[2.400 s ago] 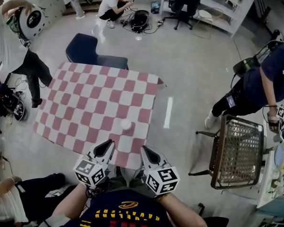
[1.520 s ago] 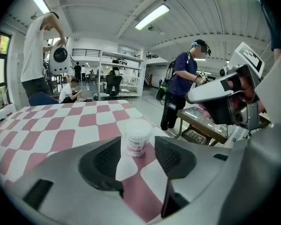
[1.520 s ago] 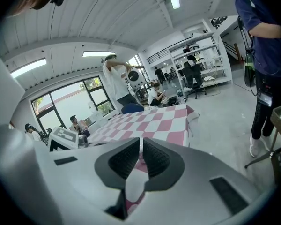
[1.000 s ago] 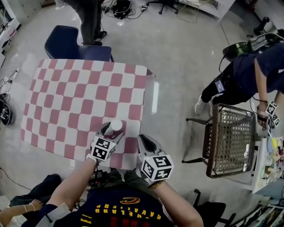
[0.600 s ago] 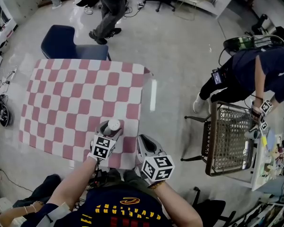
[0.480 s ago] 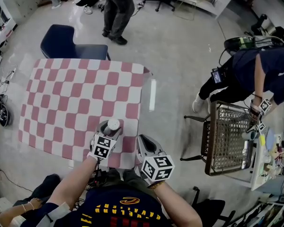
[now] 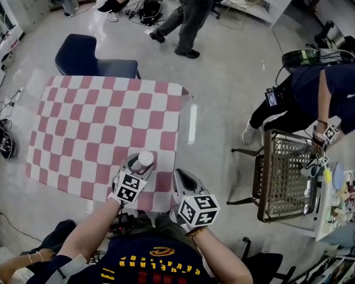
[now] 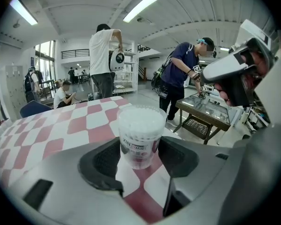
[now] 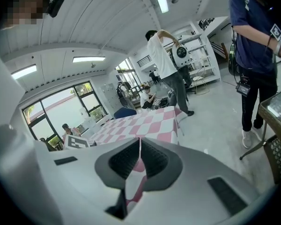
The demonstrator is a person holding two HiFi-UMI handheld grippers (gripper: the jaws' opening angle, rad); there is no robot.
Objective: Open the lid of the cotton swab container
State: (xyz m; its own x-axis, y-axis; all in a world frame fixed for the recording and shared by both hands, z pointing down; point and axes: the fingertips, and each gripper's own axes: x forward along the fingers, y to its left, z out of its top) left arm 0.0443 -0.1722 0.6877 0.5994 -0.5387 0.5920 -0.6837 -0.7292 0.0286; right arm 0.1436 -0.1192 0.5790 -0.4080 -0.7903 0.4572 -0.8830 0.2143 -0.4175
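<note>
The cotton swab container (image 7: 145, 157), a clear round tub with a white lid (image 8: 141, 118), stands upright near the front edge of the pink-and-white checked table (image 7: 94, 123). My left gripper (image 7: 143, 164) has the tub between its jaws. They have just been closing, and the dark pads (image 8: 103, 161) now touch its lower sides. The lid is on. My right gripper (image 7: 182, 179) hangs just off the table's front right corner, shut with nothing in it (image 9: 140, 156).
A blue chair (image 7: 89, 55) stands behind the table. A wire-mesh cart (image 7: 287, 176) and a bent-over person in dark blue (image 7: 319, 99) are on the right. Another person (image 7: 189, 10) walks at the far side. The tub stands close to the table's right edge.
My left gripper came forward from the table's front edge and now has the tub between its jaws. My right gripper stayed put. The walking person at the back moved right.
</note>
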